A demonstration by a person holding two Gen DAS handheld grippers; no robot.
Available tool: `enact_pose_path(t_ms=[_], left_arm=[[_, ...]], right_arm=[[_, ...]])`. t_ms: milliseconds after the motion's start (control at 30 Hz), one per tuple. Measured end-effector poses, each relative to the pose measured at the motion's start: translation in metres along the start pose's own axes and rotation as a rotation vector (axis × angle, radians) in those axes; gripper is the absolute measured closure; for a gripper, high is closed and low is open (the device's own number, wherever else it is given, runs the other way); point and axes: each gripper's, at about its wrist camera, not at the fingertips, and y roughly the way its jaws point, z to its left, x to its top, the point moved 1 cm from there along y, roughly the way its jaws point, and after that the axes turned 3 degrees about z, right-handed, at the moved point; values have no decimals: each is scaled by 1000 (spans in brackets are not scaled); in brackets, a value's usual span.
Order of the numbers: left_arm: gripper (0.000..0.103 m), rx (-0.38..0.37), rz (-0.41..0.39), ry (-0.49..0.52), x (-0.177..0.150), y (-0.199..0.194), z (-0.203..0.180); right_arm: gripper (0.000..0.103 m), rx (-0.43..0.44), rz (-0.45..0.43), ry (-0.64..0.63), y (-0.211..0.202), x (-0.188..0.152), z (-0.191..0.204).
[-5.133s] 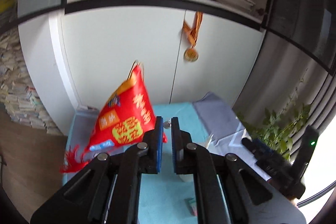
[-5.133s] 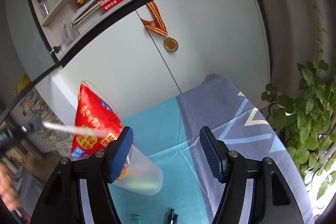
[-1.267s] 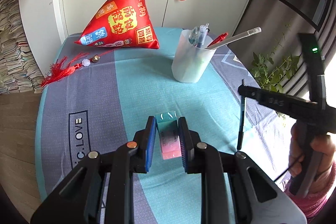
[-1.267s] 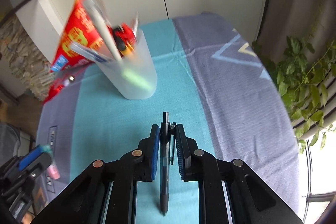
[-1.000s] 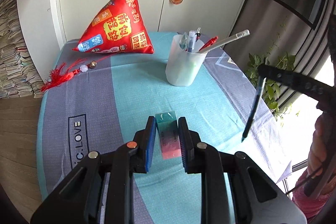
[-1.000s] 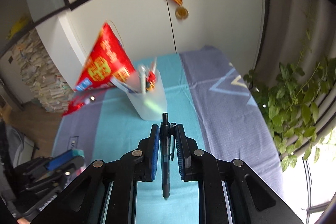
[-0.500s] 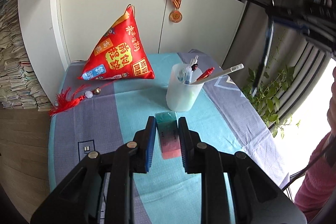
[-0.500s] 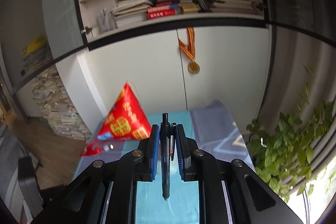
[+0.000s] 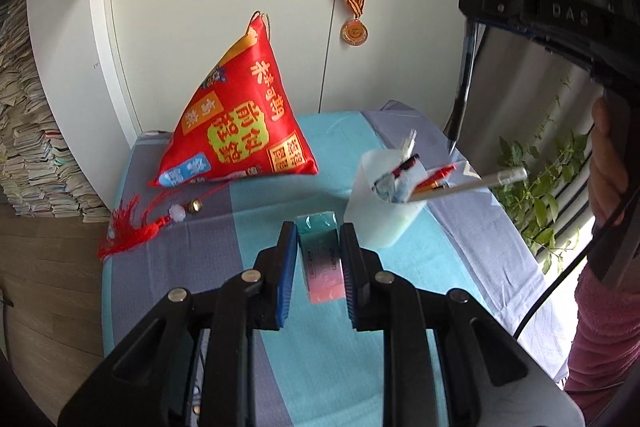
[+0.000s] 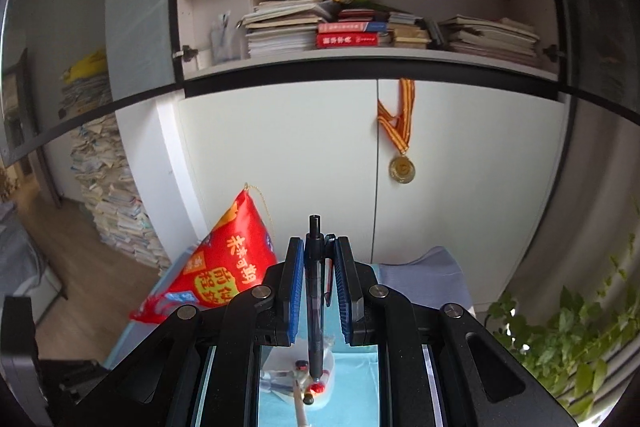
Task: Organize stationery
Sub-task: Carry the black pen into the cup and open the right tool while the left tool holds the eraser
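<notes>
The right tongs (image 10: pixel 317 283) clench a light, stiff, slippery pen (image 10: pixel 314 291) mid-barrel above the cup (image 9: pixel 382 207), while the left tongs (image 9: pixel 319 263) grip a soft eraser (image 9: pixel 322 261).

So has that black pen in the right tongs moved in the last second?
Yes. The black pen has risen from the blue tablecloth and now hangs tip-down over the translucent cup.

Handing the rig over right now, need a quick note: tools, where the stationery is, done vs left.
Right tool: shut on black pen, held tip-down over the cup.
Left tool: shut on eraser, held above the table short of the cup.
Done: several pens already stand in the cup.
Left: lower the black pen in and release, then place the eraser, probably in the cup too.
</notes>
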Motion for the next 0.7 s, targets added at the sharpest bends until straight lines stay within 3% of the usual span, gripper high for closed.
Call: enact_pose_path(t_ms=[367, 700], left_arm=[[83, -60, -87, 22, 61, 10, -15], [83, -128, -34, 8, 69, 35, -21]], right_arm=[[86, 102, 31, 48, 36, -17, -25], [86, 126, 61, 53, 53, -42, -27]])
